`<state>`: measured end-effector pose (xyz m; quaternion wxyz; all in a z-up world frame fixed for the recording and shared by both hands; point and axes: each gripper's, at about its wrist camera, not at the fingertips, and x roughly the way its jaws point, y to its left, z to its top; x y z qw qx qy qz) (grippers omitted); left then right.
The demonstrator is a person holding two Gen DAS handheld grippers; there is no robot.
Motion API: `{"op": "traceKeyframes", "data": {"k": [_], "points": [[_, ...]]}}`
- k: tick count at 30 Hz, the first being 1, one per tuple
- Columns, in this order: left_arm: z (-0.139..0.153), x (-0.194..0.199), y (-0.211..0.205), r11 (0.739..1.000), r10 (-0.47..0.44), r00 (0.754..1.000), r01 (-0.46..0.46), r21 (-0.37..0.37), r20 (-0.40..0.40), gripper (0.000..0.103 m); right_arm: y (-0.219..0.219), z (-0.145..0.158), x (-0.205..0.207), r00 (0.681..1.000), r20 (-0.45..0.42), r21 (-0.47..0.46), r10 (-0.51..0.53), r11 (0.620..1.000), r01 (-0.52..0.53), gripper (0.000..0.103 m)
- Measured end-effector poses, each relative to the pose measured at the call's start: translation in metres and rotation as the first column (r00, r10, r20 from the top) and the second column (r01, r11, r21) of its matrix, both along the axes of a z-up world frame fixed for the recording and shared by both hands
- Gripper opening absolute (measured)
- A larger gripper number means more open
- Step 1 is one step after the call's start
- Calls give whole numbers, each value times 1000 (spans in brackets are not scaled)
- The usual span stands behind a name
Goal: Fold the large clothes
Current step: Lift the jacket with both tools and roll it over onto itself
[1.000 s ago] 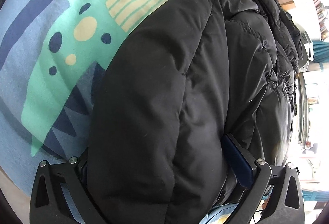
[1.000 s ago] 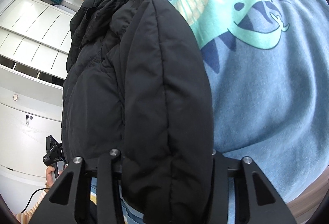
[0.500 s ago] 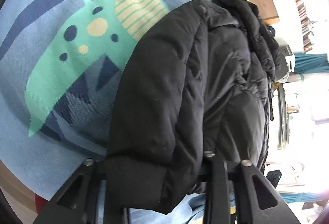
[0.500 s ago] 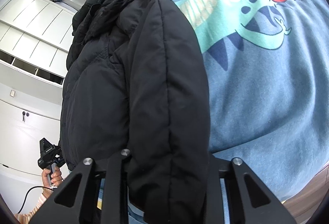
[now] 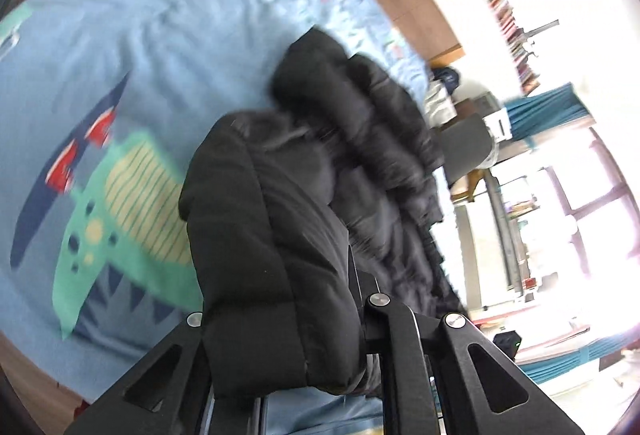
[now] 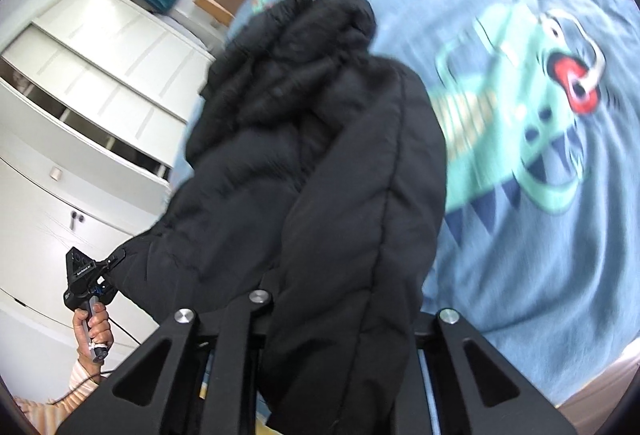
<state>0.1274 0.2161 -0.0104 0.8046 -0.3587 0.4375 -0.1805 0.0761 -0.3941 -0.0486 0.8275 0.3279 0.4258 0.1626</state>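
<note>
Two grippers are clamped on one black jacket: the left gripper is fully clenched on a padded edge at the lower centre of its frame, while the right gripper is seen with jaws closing on another padded edge. The jacket is spread from both grips up to frame centre, bunched over a blue dinosaur blanket. A slip is judged the main risk: the slick, puffy fill could be squeezed out of a shallow pinch, or the bunched far end dragged and the fold skewed. A white cupboard is seen at left, clear of the jacket.
</note>
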Motion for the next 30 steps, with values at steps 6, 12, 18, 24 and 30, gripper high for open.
{"op": "traceKeyframes", "data": {"k": [6,12,18,24,30], "points": [[44,31,-5,999,1,996,2,-33,88,11,-18,45,19,993,111,86,-49,995,40,14],[93,80,0,997,35,980,-22,-71,197,11,-38,106,66,966,227,127,-123,987,96,14],[117,159,8,990,114,966,-92,-103,230,11,-53,148,145,943,265,168,-201,973,160,14],[101,259,5,981,186,966,-172,-92,181,11,-66,147,265,937,176,124,-303,951,284,14],[61,371,-7,975,223,973,-223,-5,62,12,-63,105,383,941,72,43,-330,944,327,14]]}}
